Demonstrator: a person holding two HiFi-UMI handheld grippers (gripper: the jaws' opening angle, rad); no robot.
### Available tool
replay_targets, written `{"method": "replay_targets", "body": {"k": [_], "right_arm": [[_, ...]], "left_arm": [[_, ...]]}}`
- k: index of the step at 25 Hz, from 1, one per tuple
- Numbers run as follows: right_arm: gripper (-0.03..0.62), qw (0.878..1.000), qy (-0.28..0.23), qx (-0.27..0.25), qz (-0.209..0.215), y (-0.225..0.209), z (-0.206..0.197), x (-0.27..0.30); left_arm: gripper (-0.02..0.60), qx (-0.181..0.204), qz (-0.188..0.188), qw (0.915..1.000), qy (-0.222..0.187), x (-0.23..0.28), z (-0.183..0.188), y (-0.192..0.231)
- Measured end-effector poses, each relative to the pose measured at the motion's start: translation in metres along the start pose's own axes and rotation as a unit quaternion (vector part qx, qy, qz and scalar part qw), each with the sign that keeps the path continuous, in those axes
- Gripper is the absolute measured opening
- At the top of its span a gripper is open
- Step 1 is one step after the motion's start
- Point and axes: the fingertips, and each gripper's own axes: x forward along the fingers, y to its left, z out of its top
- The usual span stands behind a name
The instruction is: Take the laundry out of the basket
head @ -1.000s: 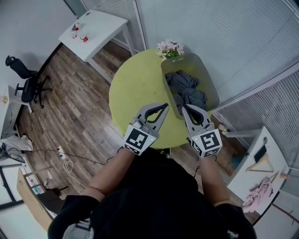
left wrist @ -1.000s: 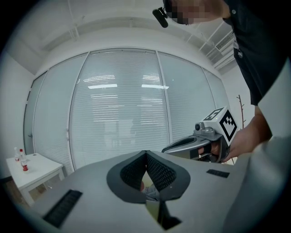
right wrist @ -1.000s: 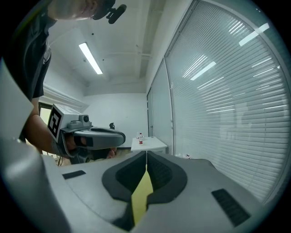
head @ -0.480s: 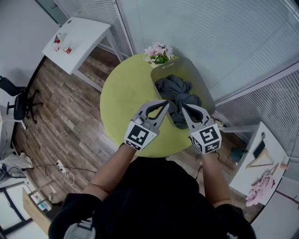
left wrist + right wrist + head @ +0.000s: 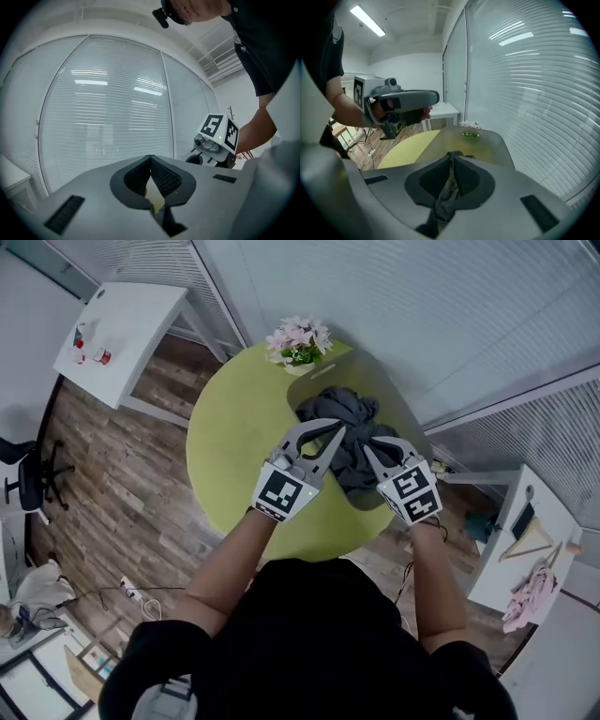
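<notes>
A heap of dark grey laundry (image 5: 343, 410) lies in the grey basket (image 5: 395, 399), which stands on the right side of a round yellow-green table (image 5: 239, 442). My left gripper (image 5: 338, 428) is shut, its tips over the near left part of the heap. My right gripper (image 5: 368, 452) is also shut, angled down over the heap's near right part. In the right gripper view dark cloth (image 5: 443, 204) shows through the gap behind its closed tips (image 5: 451, 153). In the left gripper view the jaws (image 5: 150, 158) meet with nothing between them, and the right gripper's marker cube (image 5: 219, 132) is beside them.
A pot of pink flowers (image 5: 298, 338) stands at the table's far edge beside the basket. White blinds run behind the table. A white side table (image 5: 117, 329) carries red cups. At the right a white desk (image 5: 525, 540) holds a hanger, with pink cloth (image 5: 530, 596) near it. An office chair (image 5: 28, 474) is at the left.
Both grippers have moved forward and down from the table's near edge to the laundry heap, both shut throughout. The head view has shifted forward with them.
</notes>
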Motion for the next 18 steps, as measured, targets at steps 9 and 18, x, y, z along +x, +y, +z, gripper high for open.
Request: {"method": "replay_targets", "body": {"k": [9, 18], "right_arm": [[0.083, 0.993, 0.113, -0.033, 0.016, -0.037, -0.036, 0.049], [0.312, 0.965, 0.237, -0.052, 0.099, -0.04, -0.112, 0.124]], "left_arm": [[0.006, 0.027, -0.04, 0.9988, -0.014, 0.061, 0.002, 0.026], [0.006, 0.038, -0.043, 0.9982, -0.016, 0.095, -0.018, 0.037]]}}
